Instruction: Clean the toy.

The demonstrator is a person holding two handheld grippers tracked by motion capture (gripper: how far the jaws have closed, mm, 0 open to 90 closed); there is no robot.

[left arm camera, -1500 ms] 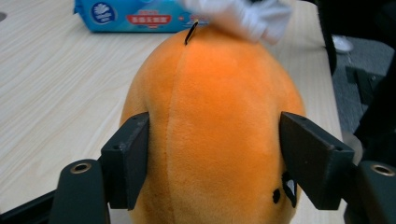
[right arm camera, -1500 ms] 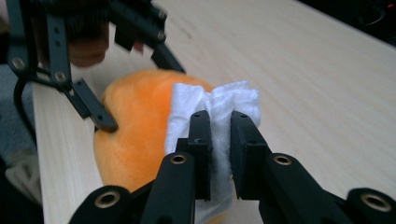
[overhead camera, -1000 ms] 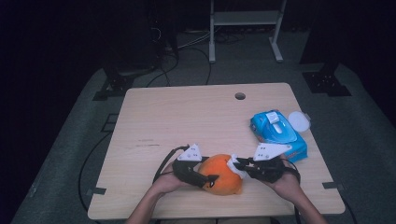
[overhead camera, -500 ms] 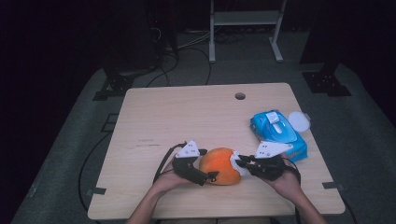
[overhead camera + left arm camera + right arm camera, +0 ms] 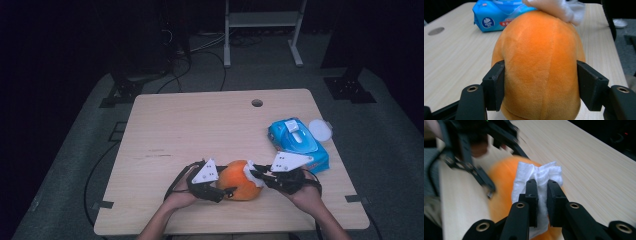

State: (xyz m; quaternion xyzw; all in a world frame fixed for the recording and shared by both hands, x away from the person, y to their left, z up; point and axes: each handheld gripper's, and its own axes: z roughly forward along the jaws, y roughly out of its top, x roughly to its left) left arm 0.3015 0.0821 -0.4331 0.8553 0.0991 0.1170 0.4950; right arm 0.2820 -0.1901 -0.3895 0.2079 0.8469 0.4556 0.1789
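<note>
The orange plush toy (image 5: 240, 179) sits near the front edge of the table (image 5: 200, 125), between my two tools. My left gripper (image 5: 540, 85) has just closed its jaws again and now squeezes the toy's sides. My right gripper (image 5: 541, 192) pinches a white wipe (image 5: 537, 176) against the toy's top. The blue wipes pack (image 5: 297, 142) lies near the right edge.

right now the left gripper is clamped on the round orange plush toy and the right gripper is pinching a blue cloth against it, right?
Not quite: the cloth is white, not blue. The right gripper view shows the right gripper pinching a crumpled white wipe against the round orange plush toy, which the left gripper clamps, its jaws having just closed.
</note>
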